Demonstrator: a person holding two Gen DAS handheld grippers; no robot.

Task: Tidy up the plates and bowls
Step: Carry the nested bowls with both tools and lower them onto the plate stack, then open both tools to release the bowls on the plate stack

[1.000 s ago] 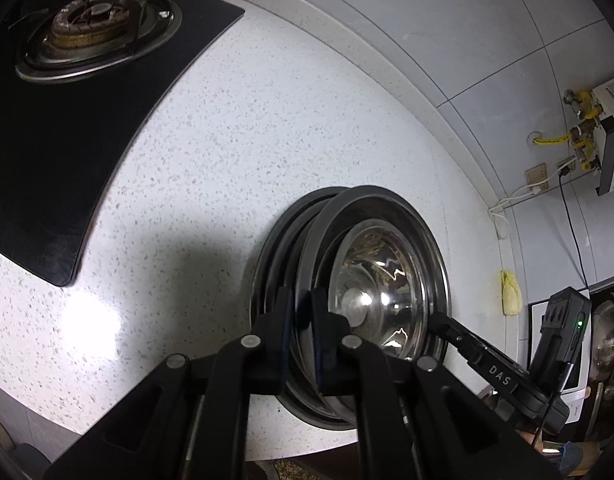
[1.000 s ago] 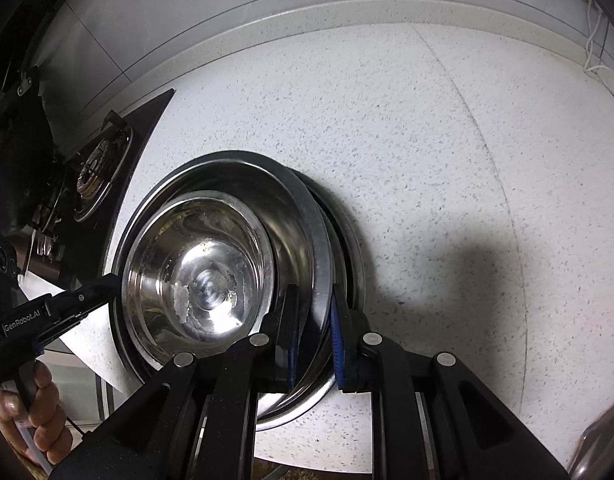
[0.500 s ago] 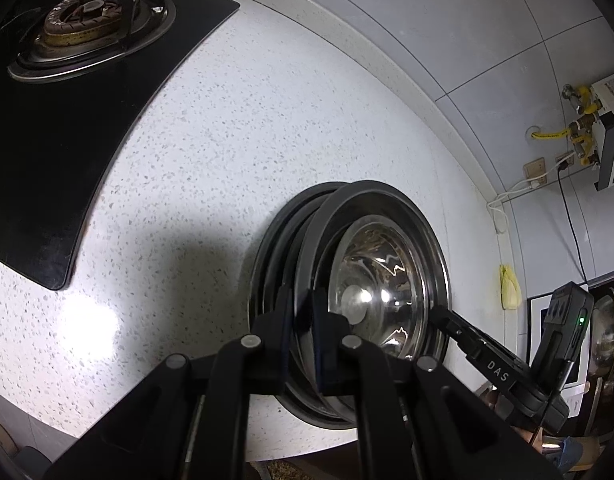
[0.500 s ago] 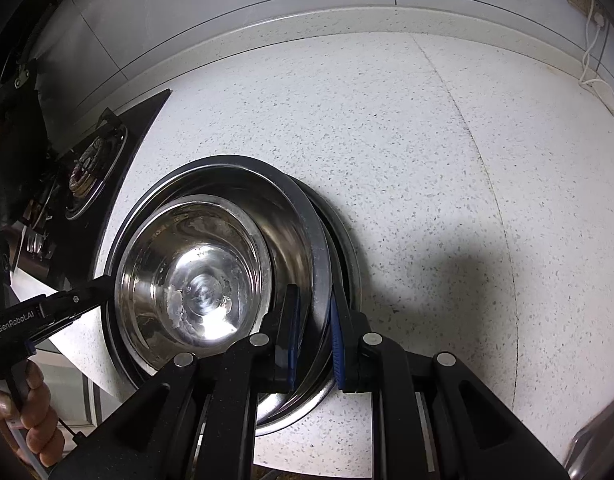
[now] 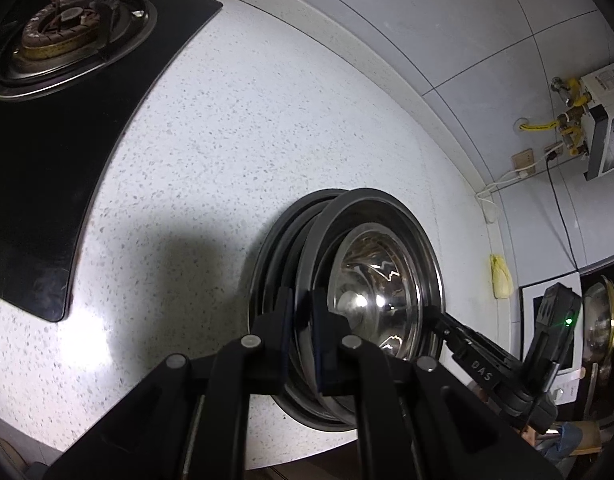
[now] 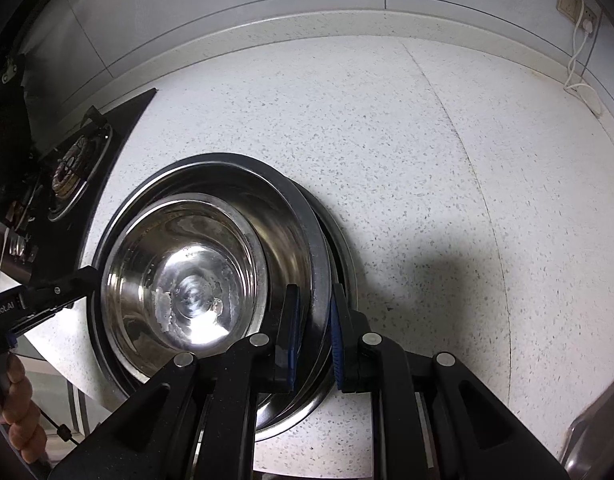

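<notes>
With each claw pinching an opposite rim of the wide round steel basin (image 6: 291,216), your left claw (image 5: 303,332) and right claw (image 6: 313,332) faced across it above the speckled white desk (image 6: 427,140).

White speckled worktop (image 5: 267,128), upstand along its back edge. Grey tiled wall (image 5: 447,32) behind, dark grout lines. Black glass hob (image 5: 47,168) set into the worktop's left end, with one gas burner (image 5: 63,36). On the wall toward the right: socket (image 5: 523,160) with white cable (image 5: 495,192), yellow gas pipe (image 5: 543,127), white water heater (image 5: 607,120). Yellow cloth (image 5: 501,280) at the worktop's right edge. Hard overhead light; glare patch and dark shadows on the worktop.
</notes>
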